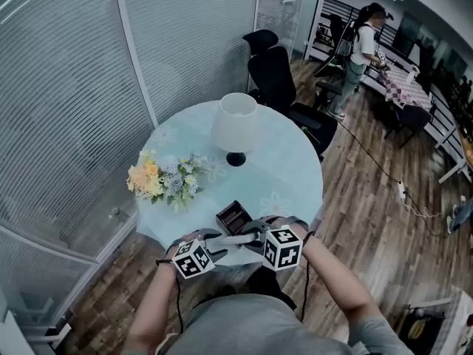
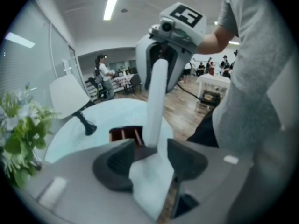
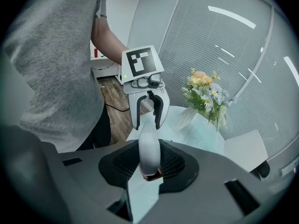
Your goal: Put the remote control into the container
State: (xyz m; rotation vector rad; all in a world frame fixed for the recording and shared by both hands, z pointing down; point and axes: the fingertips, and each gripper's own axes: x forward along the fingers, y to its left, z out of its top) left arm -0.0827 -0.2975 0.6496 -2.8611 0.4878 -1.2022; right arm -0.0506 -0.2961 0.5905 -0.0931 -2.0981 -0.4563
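The left gripper (image 2: pixel 150 144) stands wide open. The remote control (image 2: pixel 156 97) passes between its jaws, not clamped. The right gripper (image 3: pixel 148 146) grips the remote's other end. Its long axis runs left to right between them, above the table's (image 1: pixel 295 168) near edge, just this side of the container (image 1: pixel 233 217).

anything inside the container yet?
Nothing visible in the container; only its dark brown inside shows. The remote is outside it, held by the right gripper. The left gripper covers the container's near part.
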